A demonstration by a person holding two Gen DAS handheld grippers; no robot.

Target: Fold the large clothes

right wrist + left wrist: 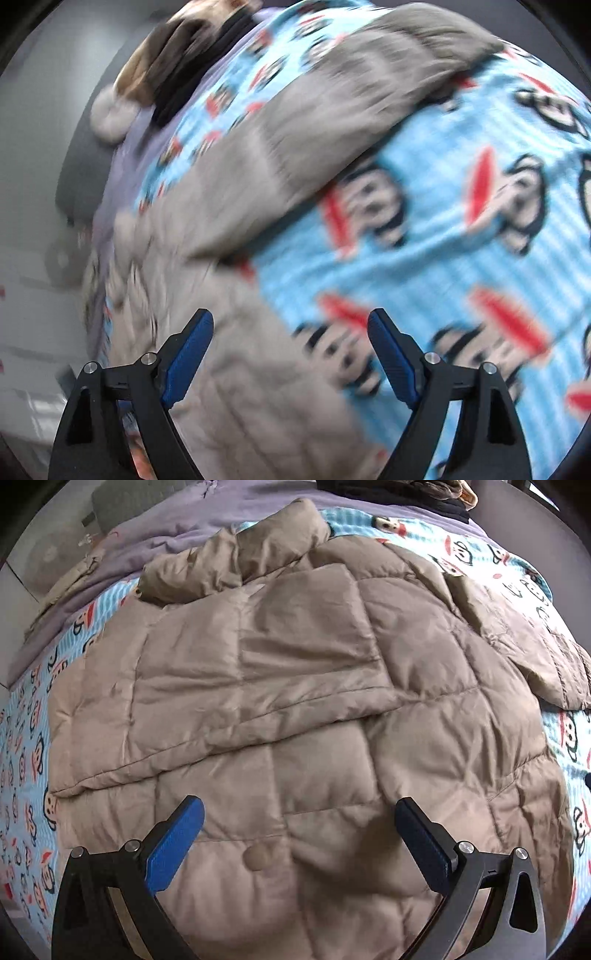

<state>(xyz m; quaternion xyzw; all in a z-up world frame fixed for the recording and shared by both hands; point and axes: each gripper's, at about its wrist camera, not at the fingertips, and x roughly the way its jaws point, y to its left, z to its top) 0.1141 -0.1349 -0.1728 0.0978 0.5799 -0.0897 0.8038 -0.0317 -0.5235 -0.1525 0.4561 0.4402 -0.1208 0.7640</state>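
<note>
- The coat (295,686), a tan quilted one, lies spread on the bed over a blue sheet (26,775) with a cartoon print.
- One sleeve (258,686) is already folded across the body; the other sleeve (332,110) lies out to the side on the sheet.
- The left gripper (299,825) hovers over the lower body of the coat, its fingers wide apart, holding nothing.
- The right gripper (290,332) also has its fingers apart and is empty; its view is blurred.
- In the right view, the free sleeve runs ahead of the gripper, its long axis going diagonally up and to the right, with the cuff at the far end.
- I judge the right gripper is the nearer one to this sleeve, so folding it inward probably falls to that side.
- A purple blanket (166,524) lies beyond the coat.
</note>
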